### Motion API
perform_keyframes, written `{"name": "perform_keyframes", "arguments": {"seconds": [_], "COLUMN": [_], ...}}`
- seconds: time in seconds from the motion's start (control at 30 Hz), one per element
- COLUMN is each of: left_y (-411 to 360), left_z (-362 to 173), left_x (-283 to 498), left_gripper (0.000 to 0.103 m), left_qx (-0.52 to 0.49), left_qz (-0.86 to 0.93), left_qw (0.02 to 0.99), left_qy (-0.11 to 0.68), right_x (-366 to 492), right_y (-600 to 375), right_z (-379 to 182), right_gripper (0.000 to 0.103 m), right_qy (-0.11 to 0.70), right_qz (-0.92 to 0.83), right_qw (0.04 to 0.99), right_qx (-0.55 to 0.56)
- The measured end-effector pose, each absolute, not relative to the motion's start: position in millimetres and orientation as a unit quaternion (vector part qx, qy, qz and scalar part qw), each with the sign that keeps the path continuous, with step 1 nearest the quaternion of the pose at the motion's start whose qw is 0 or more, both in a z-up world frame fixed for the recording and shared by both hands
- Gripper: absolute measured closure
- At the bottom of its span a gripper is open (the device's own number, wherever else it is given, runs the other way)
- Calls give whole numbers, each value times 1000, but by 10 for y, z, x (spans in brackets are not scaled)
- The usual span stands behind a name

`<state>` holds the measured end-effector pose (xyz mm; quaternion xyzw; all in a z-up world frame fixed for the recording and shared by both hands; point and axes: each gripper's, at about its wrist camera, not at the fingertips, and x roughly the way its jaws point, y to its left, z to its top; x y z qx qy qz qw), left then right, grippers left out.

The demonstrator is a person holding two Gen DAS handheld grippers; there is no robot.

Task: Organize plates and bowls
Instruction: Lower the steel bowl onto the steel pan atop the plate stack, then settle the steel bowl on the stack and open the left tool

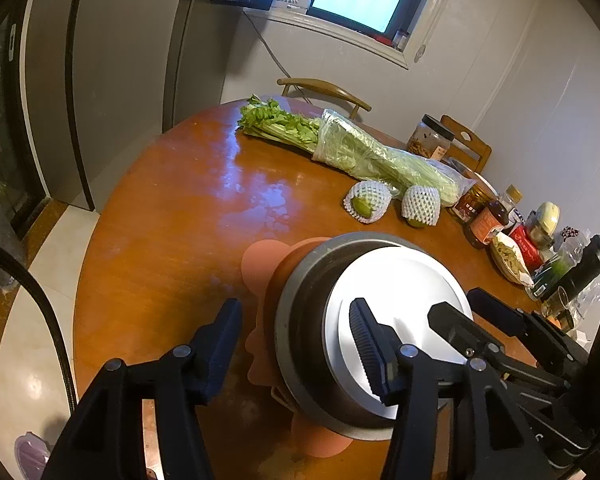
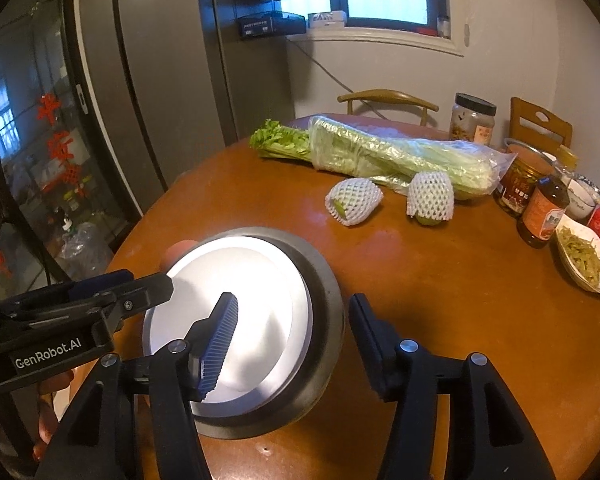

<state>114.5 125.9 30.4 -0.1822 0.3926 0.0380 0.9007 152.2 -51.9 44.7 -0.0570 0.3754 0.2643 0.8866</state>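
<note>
Where bowl (image 2: 316, 300) sits: celery (image 2: 400, 156), netted fruits (image 2: 354, 201) behind.

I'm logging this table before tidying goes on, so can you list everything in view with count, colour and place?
Metal bowl: one, dark grey, near table edge, on a pink mat.
White dishes: stacked inside the bowl; count unclear.
Celery: one bunch, green, partly bagged, far side of the table.
Netted fruits: two, green in white foam, in front of the celery.
Jar: one, black lid, behind the celery.
Sauce bottles: several, brown, right edge.
Dish of strips: one, pale green food, right edge.
Chairs: two, wooden, behind the table.
Left gripper: black, open, astride the bowl's left rim.
Right gripper: black, open, astride the right rim.
</note>
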Motion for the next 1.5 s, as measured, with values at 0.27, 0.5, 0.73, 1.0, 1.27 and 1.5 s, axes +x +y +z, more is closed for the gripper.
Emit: {"name": "perform_keyframes", "arguments": {"seconds": [0.27,0.5,0.73,1.0,1.27,1.5], "left_y": [1237,1252,1207,1222,1103,973], "left_z": [314,213,97,-83,-136,-141], "left_x": [1096,1150,1275,1399,1531,1626], "left_gripper": [40,38,35,32,31,31], "left_qx": [-179,-208,-194,-189,-187,-181], "left_qz": [33,13,27,34,5,-4], "left_qw": [901,889,883,872,869,869], "left_qy": [393,407,427,451,458,461], "right_x": [1460,1447,1448,1496,1600,1653], "right_y": [-610,-736,-775,-649,-645,-768], "right_z": [478,391,330,245,189,178], "right_gripper": [39,39,39,39,39,39], "right_qy": [372,386,402,418,422,416], "right_qz": [258,248,255,267,267,263], "right_qw": [891,888,879,868,866,870], "right_qx": [-49,-37,-19,-19,-23,-22]}}
